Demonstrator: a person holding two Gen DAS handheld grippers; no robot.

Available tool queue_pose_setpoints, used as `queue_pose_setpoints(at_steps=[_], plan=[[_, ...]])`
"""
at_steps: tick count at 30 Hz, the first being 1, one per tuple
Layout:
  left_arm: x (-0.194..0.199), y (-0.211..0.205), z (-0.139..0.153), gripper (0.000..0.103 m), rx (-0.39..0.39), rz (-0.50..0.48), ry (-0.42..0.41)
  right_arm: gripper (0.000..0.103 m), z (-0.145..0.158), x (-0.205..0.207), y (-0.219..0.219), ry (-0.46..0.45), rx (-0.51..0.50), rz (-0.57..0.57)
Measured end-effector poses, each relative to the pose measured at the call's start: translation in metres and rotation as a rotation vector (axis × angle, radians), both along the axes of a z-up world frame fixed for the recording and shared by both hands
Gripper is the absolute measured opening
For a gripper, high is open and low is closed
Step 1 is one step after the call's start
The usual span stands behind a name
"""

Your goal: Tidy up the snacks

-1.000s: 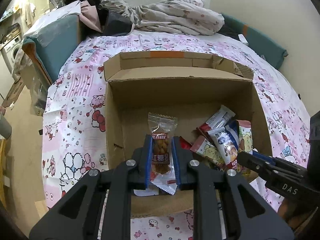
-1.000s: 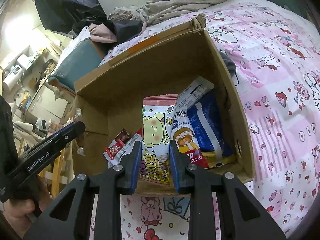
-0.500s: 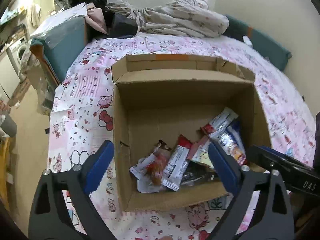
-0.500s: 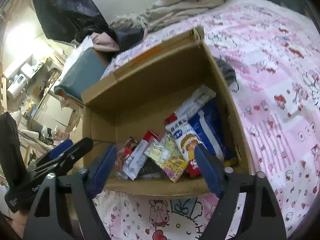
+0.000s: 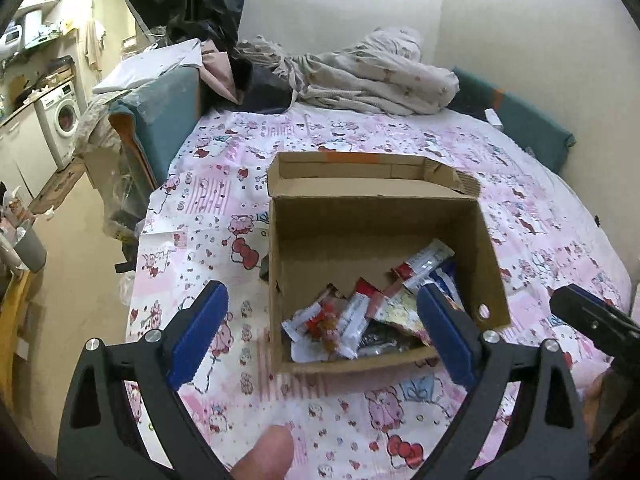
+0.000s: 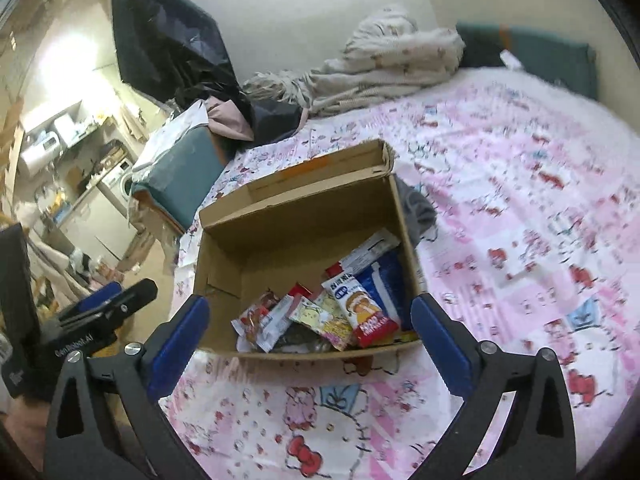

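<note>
Both of my grippers hang above the bed, empty. The left gripper has its jaws spread wide with nothing between them; the right gripper has its jaws opening out wide, also with nothing between them.

The snacks lie in a loose heap in the near end of the cardboard box, which sits on the patterned bedsheet; the far half of the box floor is bare.

What worries me: the packets overlap, so a grab for one may pinch two, or drag a neighbour up and over the low near wall. The box rests on soft bedding — a nudge from a wide jaw on its rim could tip or slide it. The two grippers are also close together, so reaching in at once risks a clash.
</note>
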State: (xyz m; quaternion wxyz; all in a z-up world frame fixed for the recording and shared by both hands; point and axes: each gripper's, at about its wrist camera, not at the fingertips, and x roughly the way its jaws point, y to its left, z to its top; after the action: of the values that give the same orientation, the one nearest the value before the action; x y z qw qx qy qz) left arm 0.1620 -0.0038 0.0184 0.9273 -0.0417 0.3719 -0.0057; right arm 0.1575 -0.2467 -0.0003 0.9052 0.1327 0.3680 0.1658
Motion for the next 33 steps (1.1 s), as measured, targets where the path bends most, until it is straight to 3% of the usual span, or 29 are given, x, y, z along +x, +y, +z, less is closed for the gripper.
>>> queue_pose_setpoints(at_steps=[7,12,21,33], plan=[[-0.038,-0.002,0.003,0.094,0.018,-0.008,-0.022,0.103,0.001,-0.026,0.004,-0.024,-0.067,-0.030],[-0.058,0.006,-0.004,0.103,0.009,0.015,-0.014,0.103,-0.006,-0.035,0.017,-0.024,-0.104,-0.018],[-0.065,0.011,-0.016,0.103,0.022,0.052,-0.031,0.103,-0.010,-0.044,0.046,-0.084,-0.194,0.024],[-0.062,0.008,-0.023,0.103,0.010,0.054,-0.007,0.103,-0.015,-0.037,0.045,-0.074,-0.200,-0.005]])
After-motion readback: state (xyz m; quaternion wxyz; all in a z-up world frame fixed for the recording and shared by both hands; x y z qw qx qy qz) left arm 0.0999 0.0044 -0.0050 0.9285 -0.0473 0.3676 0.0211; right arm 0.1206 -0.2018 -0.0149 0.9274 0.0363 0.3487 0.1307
